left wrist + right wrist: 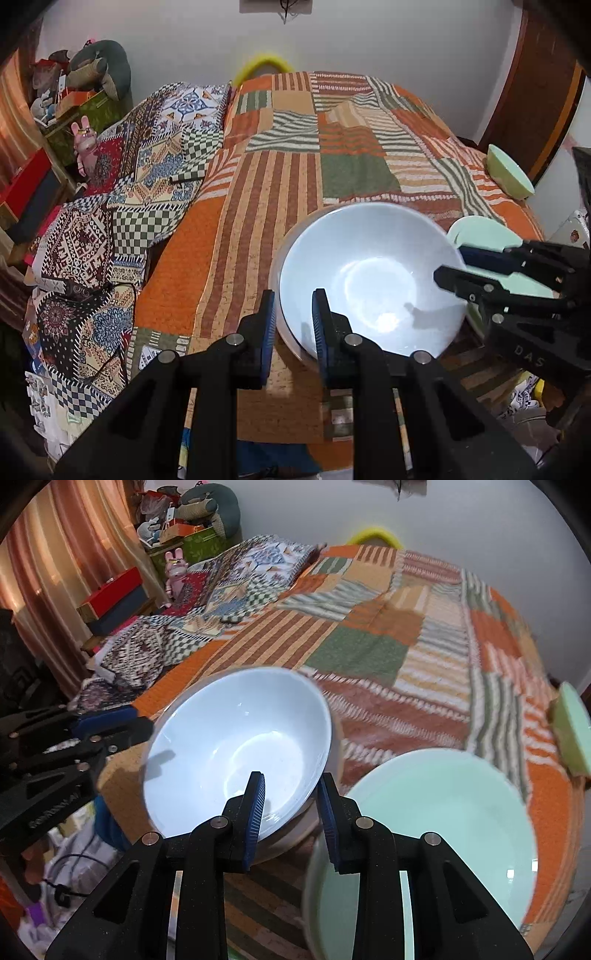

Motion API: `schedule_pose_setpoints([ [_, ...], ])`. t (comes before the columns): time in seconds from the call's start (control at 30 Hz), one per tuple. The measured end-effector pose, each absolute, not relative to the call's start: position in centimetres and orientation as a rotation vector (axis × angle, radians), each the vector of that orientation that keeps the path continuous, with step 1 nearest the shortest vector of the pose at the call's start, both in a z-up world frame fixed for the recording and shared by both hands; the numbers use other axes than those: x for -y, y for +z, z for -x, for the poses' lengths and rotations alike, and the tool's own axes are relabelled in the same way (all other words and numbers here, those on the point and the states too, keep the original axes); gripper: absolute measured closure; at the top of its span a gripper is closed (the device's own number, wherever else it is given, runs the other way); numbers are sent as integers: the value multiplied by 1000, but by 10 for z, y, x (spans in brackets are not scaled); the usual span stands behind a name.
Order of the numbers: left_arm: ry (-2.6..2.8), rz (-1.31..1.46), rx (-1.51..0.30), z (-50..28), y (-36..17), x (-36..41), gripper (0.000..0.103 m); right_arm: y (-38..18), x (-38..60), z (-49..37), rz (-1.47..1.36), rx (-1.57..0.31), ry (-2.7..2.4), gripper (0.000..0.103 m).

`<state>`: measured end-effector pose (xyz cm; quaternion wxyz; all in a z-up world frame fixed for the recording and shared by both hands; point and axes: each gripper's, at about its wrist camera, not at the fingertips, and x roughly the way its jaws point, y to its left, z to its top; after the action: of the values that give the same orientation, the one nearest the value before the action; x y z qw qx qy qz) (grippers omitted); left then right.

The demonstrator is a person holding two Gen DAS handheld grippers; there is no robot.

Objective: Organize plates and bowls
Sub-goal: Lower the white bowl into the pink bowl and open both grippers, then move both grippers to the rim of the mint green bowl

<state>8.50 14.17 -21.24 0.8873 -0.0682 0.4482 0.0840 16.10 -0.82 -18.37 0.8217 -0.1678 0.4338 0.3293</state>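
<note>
A big white bowl (pixel 369 280), round, deep and glossy like glazed ceramic, sits on the near part of a bed spread with a patchwork quilt (pixel 280 177) of orange, green and cream stripes, its cloth soft and faintly nubbly. The left gripper (pixel 293 321) straddles the bowl's near-left rim, one ribbed blue pad outside the wall and one inside, with a visible gap on either side, so the jaws stand slightly apart and do not clamp it. The right gripper (pixel 291 805) straddles the opposite rim in the same way, its pads likewise loose of the wall. Just beside the white bowl, on the right gripper's side, lies a pale mint-green plate (pixel 443 819), smooth, shallow and wide. Further beyond the white bowl, near the quilt's far right edge, a small light-green bowl (pixel 508 173) rests tilted. Left of the white bowl lies a rumpled blanket (pixel 122 192) of checks and ornate tile patterns.
</note>
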Motion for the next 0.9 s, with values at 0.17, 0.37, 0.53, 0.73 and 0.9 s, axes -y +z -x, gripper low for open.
schedule_pose_setpoints([
  [0.17, 157, 137, -890, -84, -193, -135, 84, -166, 22, -159, 327, -858, 716, 57],
  [0.37, 103, 107, -796, -88, -148, -112, 84, -139, 55, -164, 254, -790, 696, 57],
  [0.53, 49, 68, -693, -96, -106, -80, 68, -101, 99, -168, 207, -687, 633, 56],
  [0.73, -45, 22, -611, -120, -64, -28, 60, -61, 169, -174, 136, -557, 514, 38],
  [0.9, -111, 9, -575, -151, -46, 19, 46, -41, 227, -188, 92, -498, 398, 37],
])
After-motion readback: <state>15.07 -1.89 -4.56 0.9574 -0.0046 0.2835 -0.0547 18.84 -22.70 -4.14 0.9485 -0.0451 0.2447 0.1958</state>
